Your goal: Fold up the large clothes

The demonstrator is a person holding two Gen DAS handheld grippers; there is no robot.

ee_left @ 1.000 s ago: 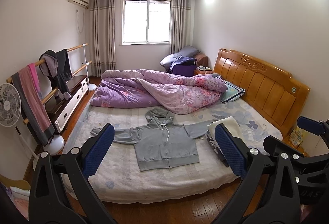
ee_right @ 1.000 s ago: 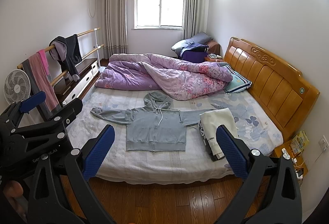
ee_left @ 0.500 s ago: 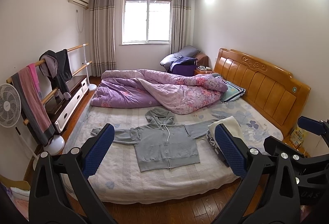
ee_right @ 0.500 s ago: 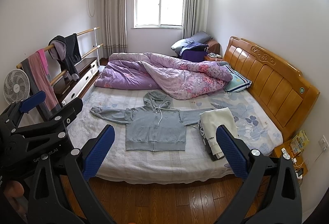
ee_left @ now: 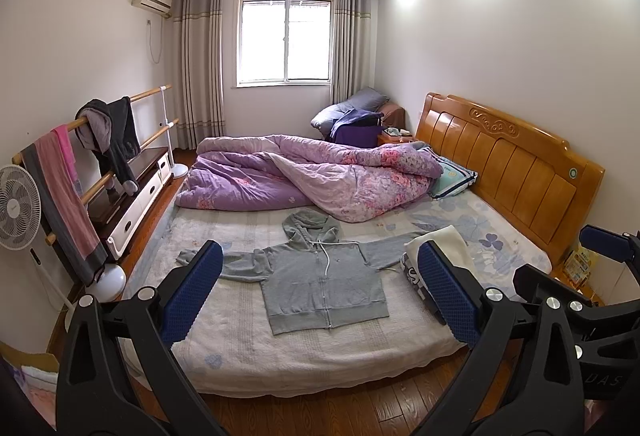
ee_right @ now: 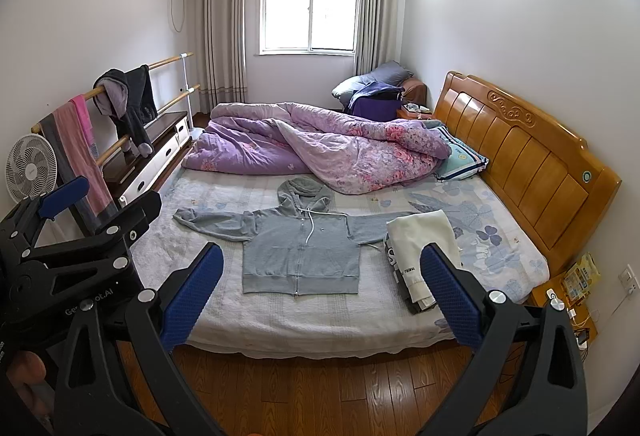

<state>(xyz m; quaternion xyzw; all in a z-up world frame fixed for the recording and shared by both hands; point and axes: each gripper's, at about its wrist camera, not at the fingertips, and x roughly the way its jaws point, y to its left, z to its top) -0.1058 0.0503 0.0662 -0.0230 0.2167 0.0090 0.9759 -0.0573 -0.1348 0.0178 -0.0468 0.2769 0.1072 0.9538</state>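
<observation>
Here, both grippers (ee_left: 320, 292) (ee_right: 320, 288) level, agape.

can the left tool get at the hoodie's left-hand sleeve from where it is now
Probably yes, once it closes in. The left tool is open and held back off the bed edge, and the sleeve lies flat on the sheet with nothing covering it.
</observation>
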